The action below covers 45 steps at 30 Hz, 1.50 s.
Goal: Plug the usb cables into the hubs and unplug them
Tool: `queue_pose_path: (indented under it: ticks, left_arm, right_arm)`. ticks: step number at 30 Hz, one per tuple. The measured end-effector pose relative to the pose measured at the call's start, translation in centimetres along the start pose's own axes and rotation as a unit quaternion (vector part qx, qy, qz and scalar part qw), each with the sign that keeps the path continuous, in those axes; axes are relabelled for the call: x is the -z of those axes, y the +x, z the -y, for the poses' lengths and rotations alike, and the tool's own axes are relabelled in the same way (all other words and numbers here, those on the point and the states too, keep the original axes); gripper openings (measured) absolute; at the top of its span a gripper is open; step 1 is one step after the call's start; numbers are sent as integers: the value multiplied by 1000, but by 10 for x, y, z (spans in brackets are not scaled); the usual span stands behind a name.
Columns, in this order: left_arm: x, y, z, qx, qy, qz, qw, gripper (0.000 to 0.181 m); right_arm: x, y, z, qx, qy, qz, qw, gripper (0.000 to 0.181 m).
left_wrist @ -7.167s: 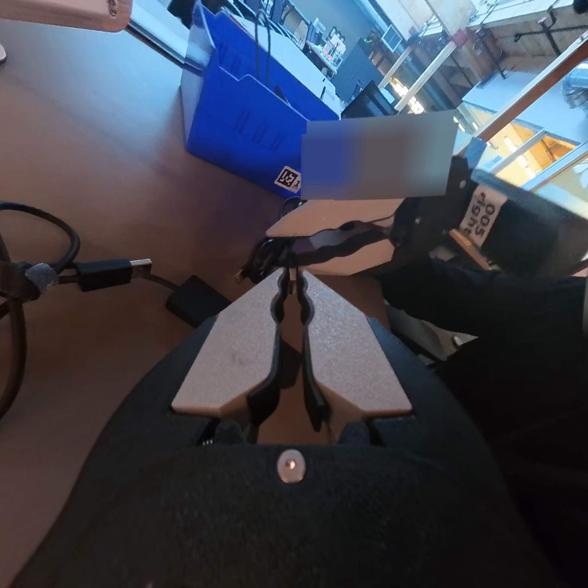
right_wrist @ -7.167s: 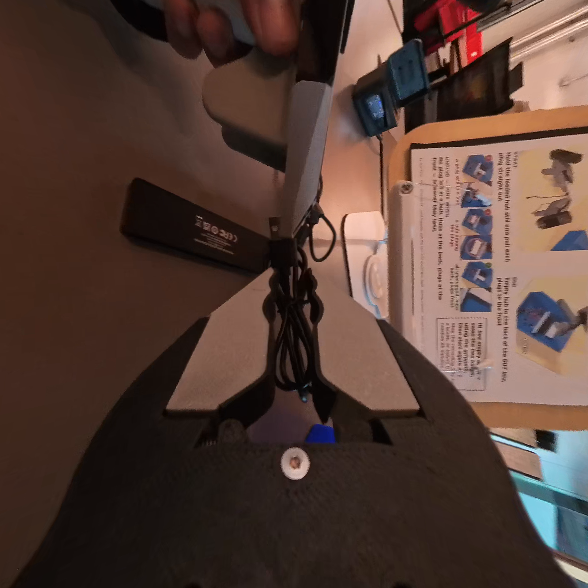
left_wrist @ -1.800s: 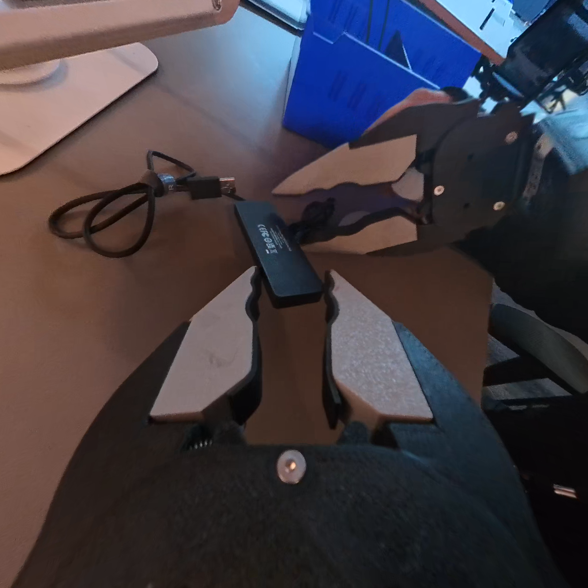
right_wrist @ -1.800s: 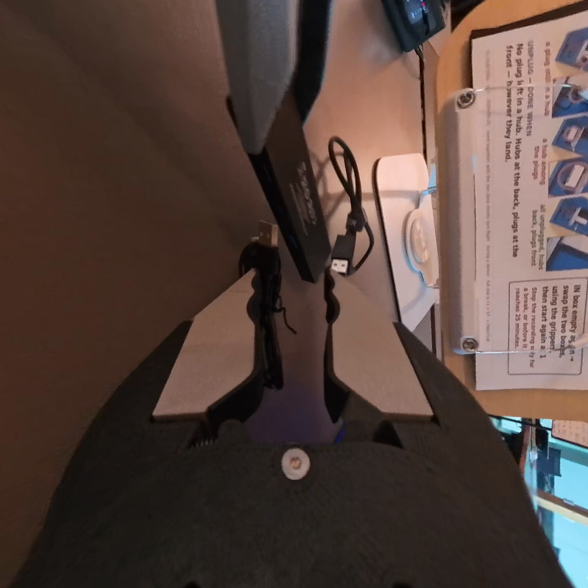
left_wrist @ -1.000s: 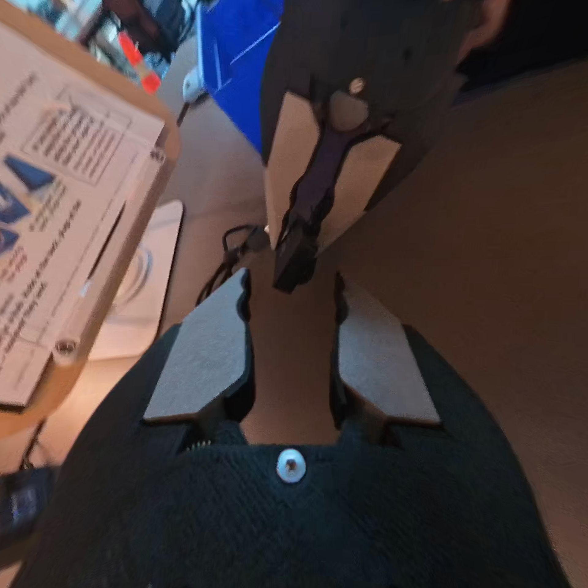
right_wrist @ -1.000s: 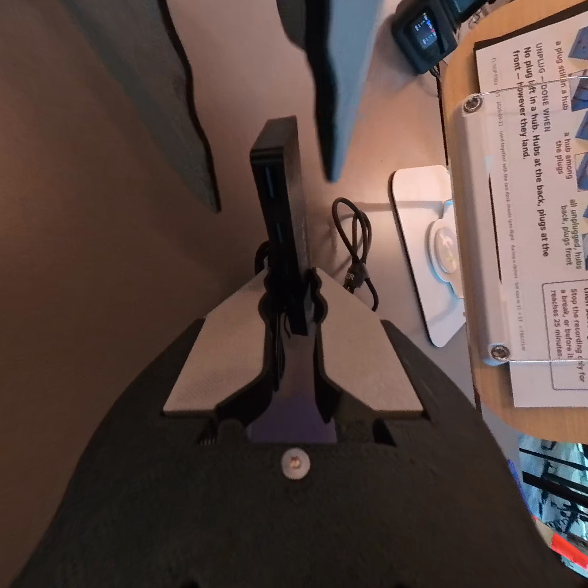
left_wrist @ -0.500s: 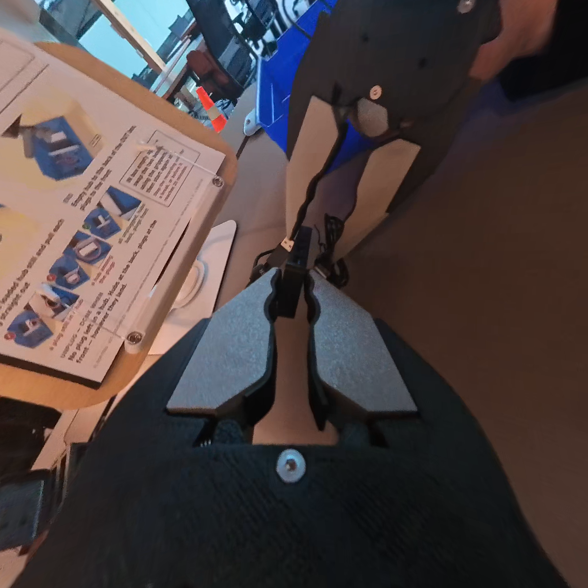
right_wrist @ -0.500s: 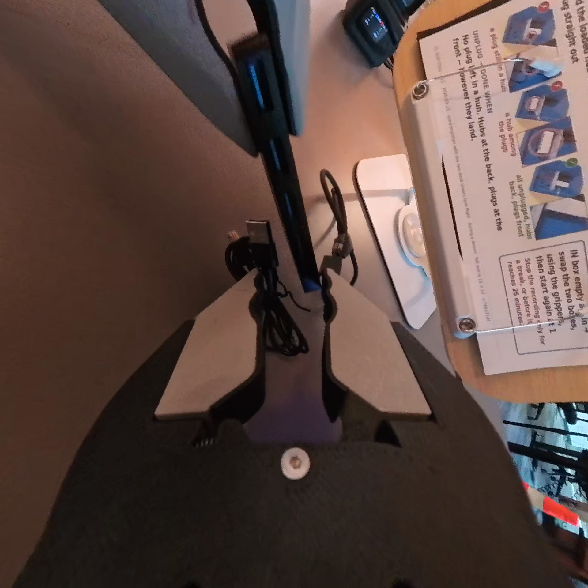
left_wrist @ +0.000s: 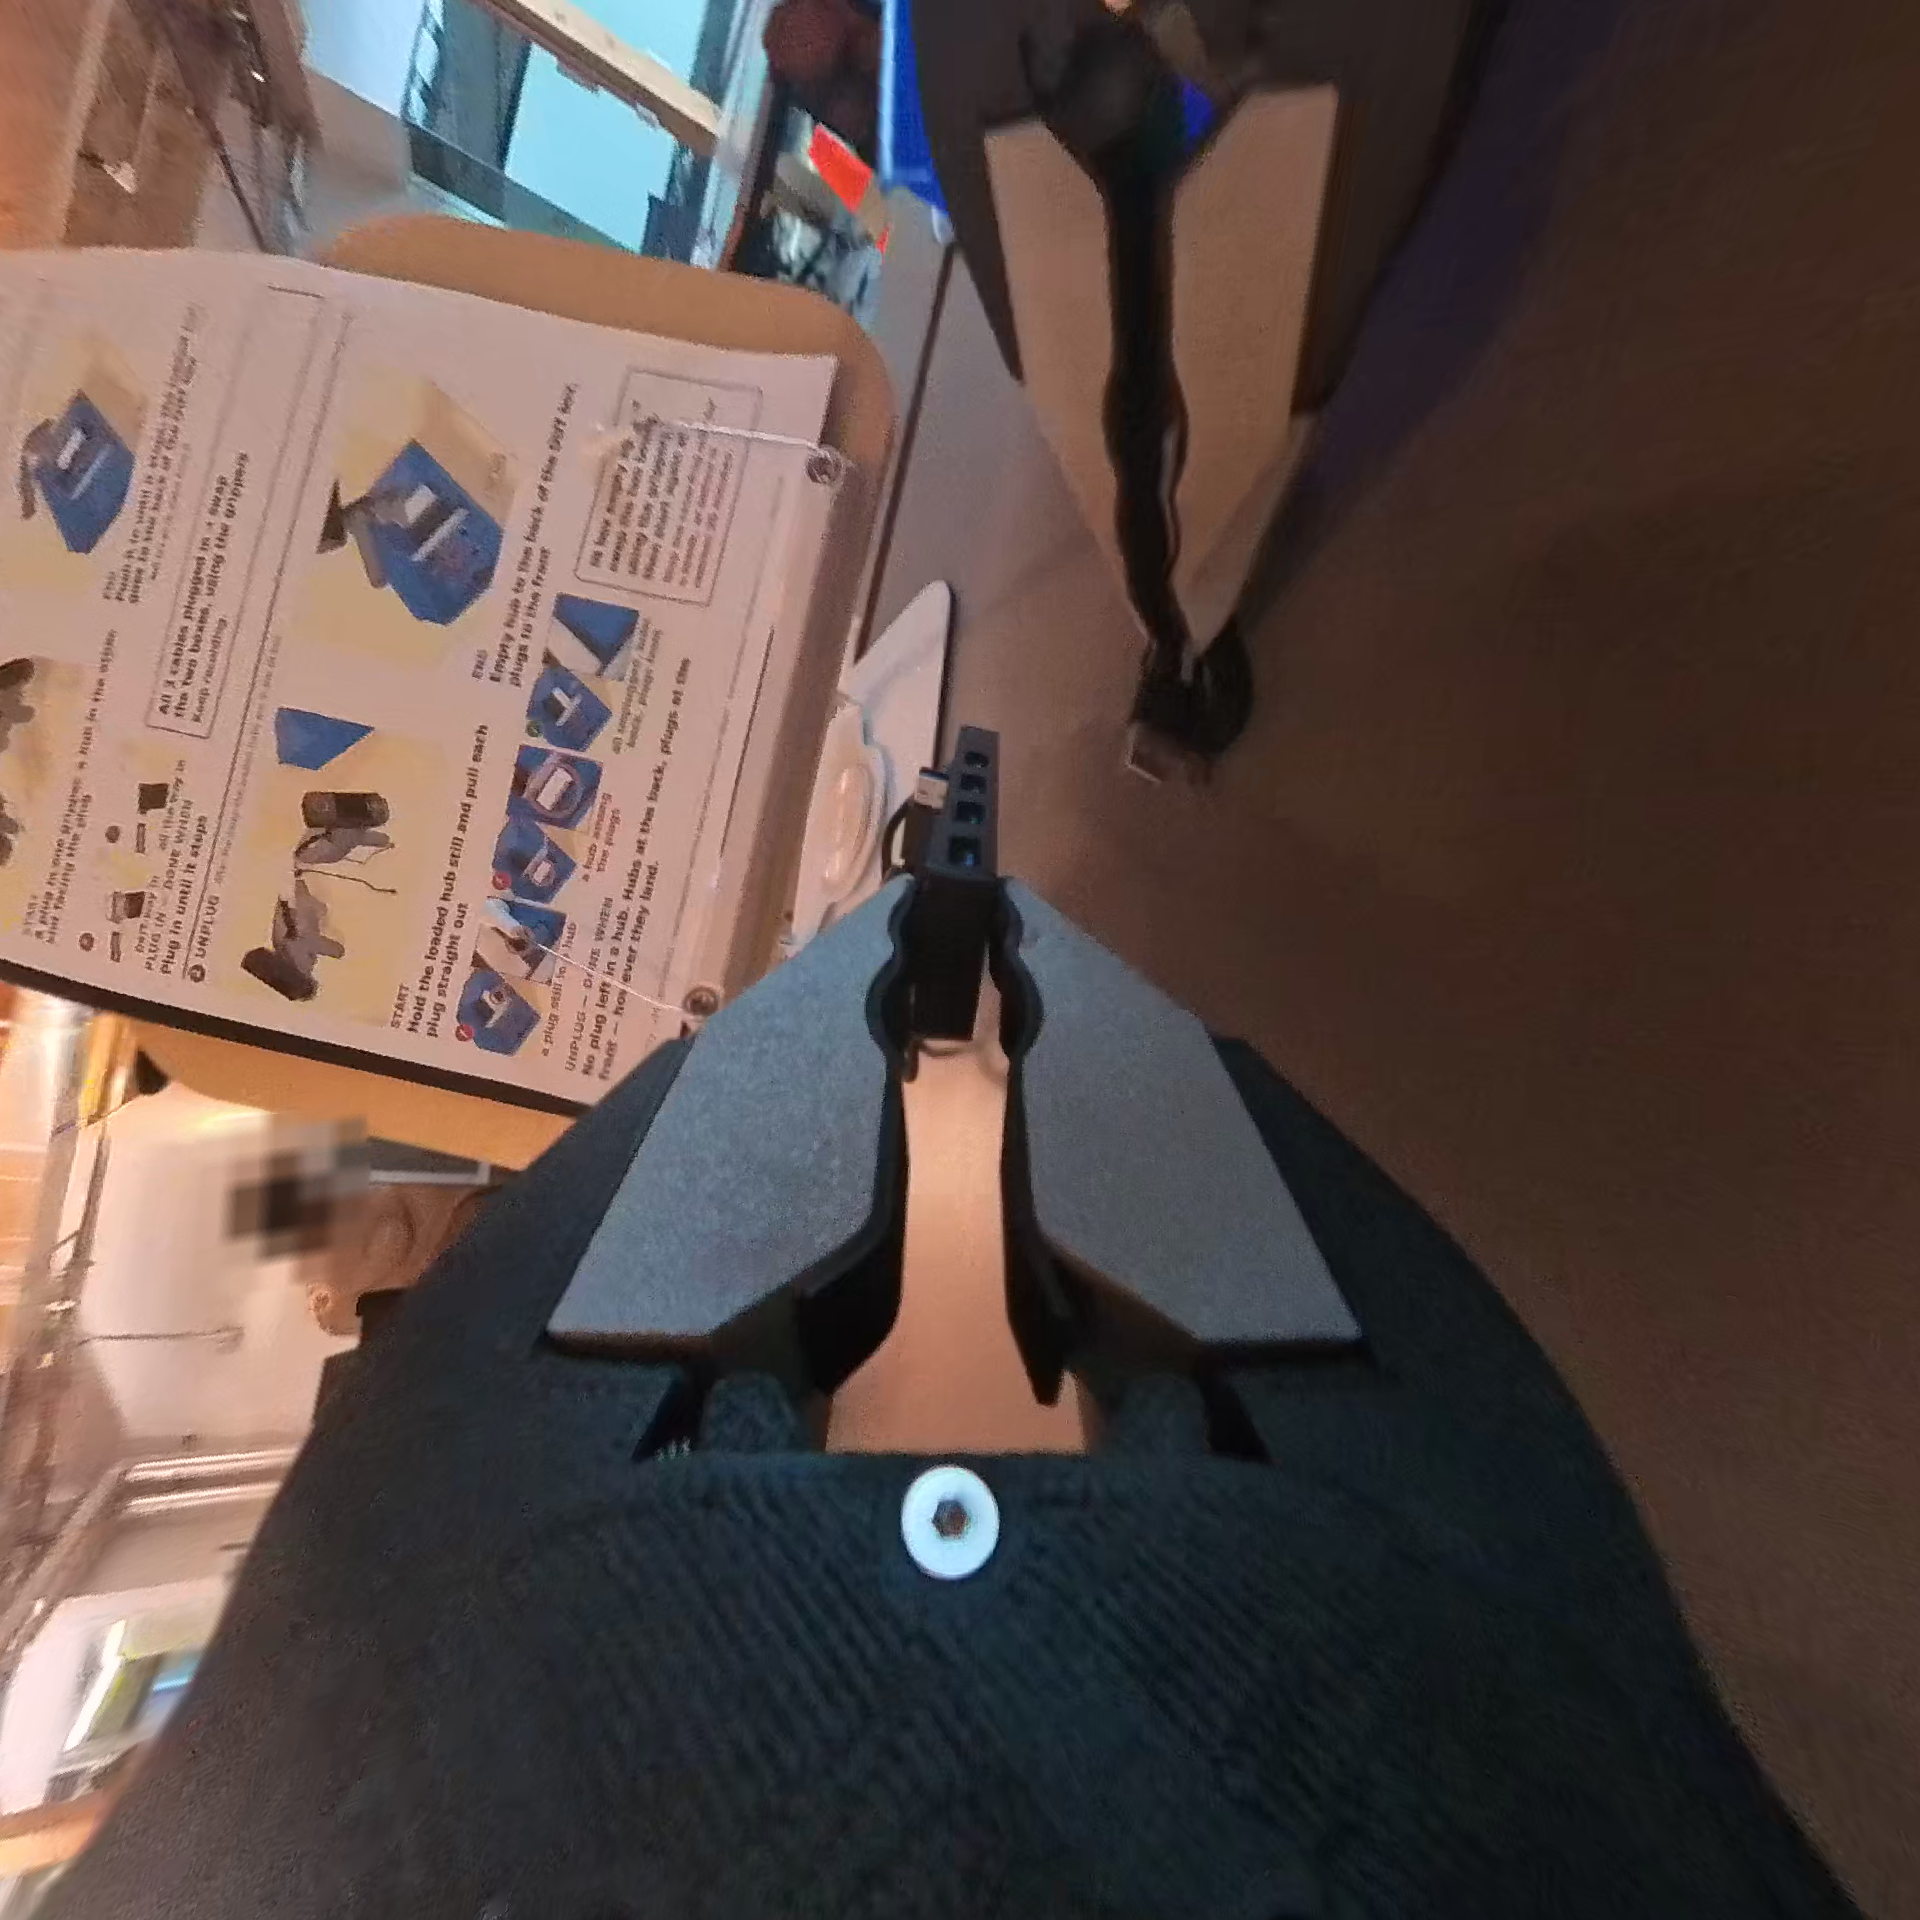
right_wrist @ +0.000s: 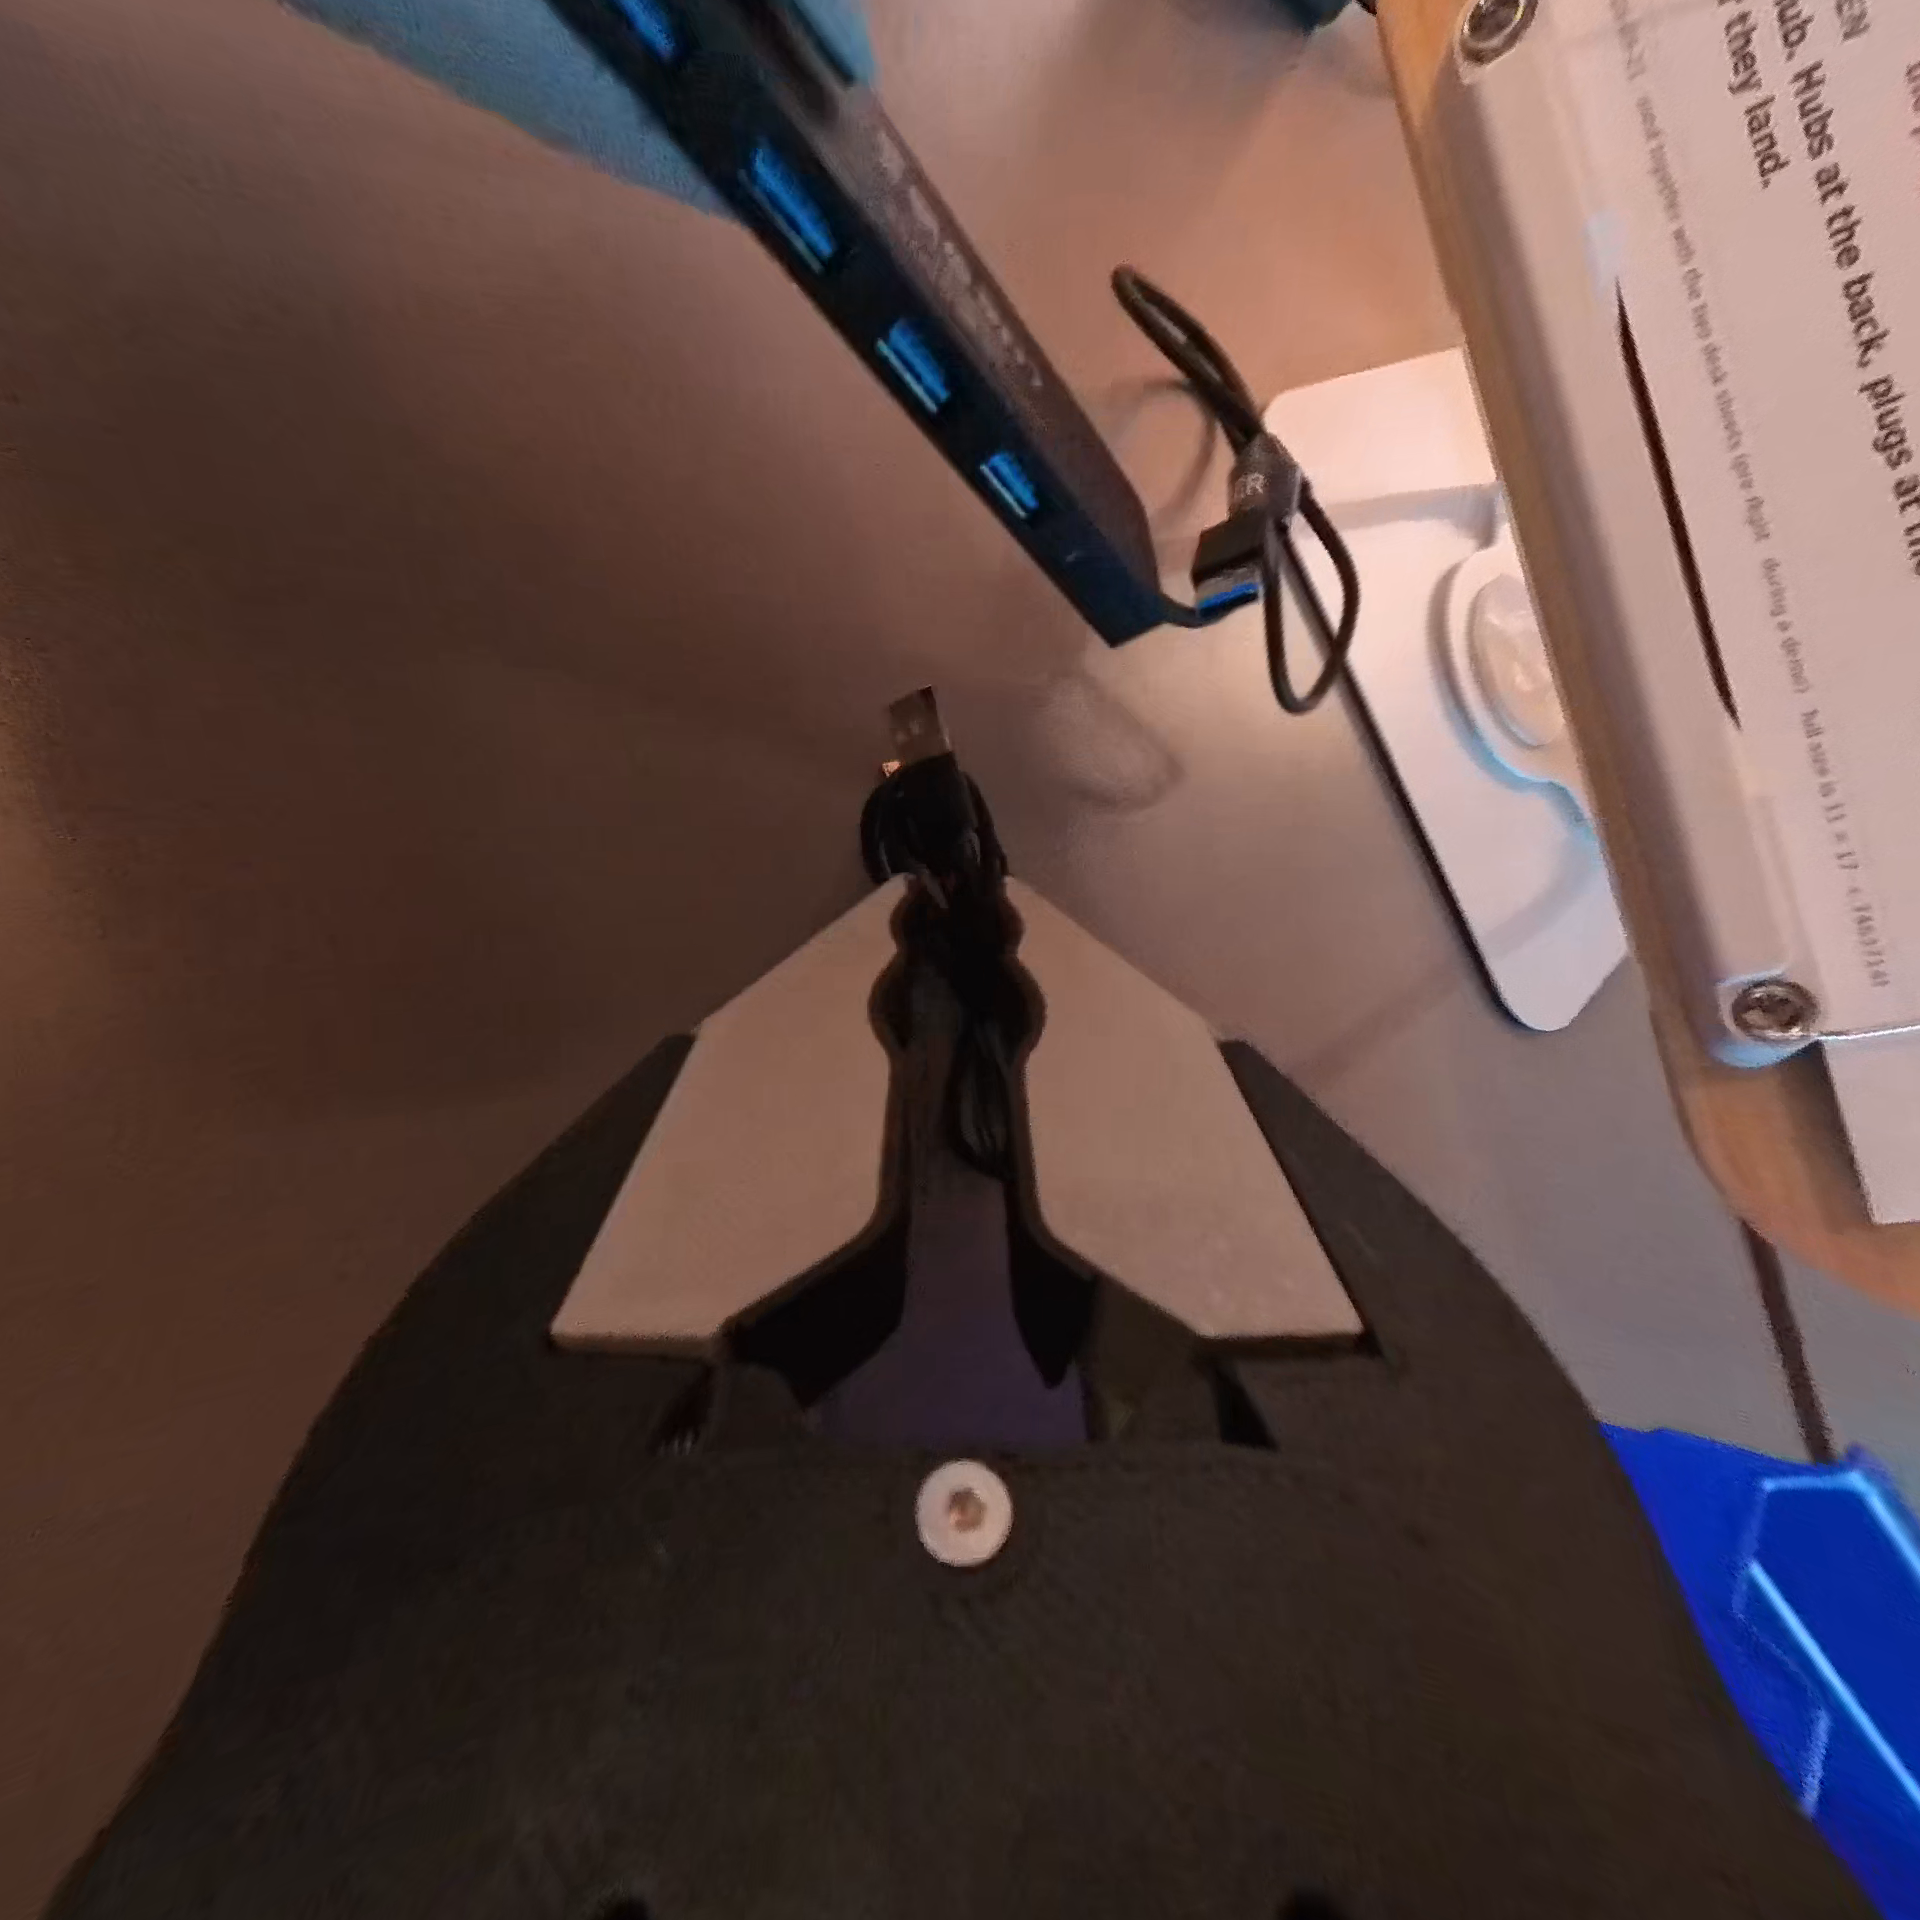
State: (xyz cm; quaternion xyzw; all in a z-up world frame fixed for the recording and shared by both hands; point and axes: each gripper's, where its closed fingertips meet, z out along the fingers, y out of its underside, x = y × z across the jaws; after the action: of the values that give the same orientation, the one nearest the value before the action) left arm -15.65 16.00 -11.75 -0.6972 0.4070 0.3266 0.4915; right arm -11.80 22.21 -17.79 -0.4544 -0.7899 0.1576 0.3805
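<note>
A broad brown surface carries the scene, with a rounded wooden board bearing a printed instruction sheet standing along one edge on a white flat stand base, and the corner of a blue plastic bin showing at the lower right of the right wrist view. The left hand-held gripper is clamped on one end of a long black rectangular USB hub, held clear of the surface with its row of blue-lined ports turned toward the other tool; in the right wrist view the same hub slants across the top of the frame. The right hand-held gripper is closed on a bundled black USB cable, whose silver plug juts past the fingertips, near the hub's free end but not touching it. A second coiled black cable with a grey strap lies on the surface beside the stand base, its blue-tongued plug close to the hub's tip.
</note>
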Motion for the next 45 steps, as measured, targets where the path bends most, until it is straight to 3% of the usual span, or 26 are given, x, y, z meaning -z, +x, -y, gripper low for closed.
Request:
queue_pose_path:
  ticks: [8,12,17,21,25,28,30,34,37,42,45]
  left_arm:
    - [-9,4,-18,6,-36,1,999,10]
    - [-8,0,-17,6,-37,12,999,10]
    - [-3,-6,-13,-11,-22,30,999,9]
    - [-4,-2,-12,-53,-17,28,998,8]
    - [-7,4,-13,-88,-18,27,996,8]
    - [-7,9,-11,-106,-17,25,994,8]
    - [-6,13,-6,-120,-12,22,992,8]
    - [-4,23,1,-131,-1,5,991,8]
    - [-3,18,1,-112,2,9,994,8]
    - [6,5,12,-83,20,34,996,9]
    - [10,2,18,-76,29,39,996,9]
  right_arm:
    - [12,-7,1,14,10,31,999,25]
    - [18,-12,7,27,20,34,999,21]
    - [0,7,-10,9,-26,-10,1000,27]
    - [-14,5,-14,-41,-39,29,998,22]
    - [0,-4,-12,-100,-47,88,990,10]
    - [21,-32,-2,-171,-31,217,960,10]
    - [25,-35,4,-217,-14,255,942,9]
    - [10,-16,-20,-227,-54,189,954,11]
    - [11,-17,-20,-193,-59,175,964,31]
    - [14,-3,-7,-147,-35,102,983,53]
    - [25,6,11,-124,12,70,990,55]
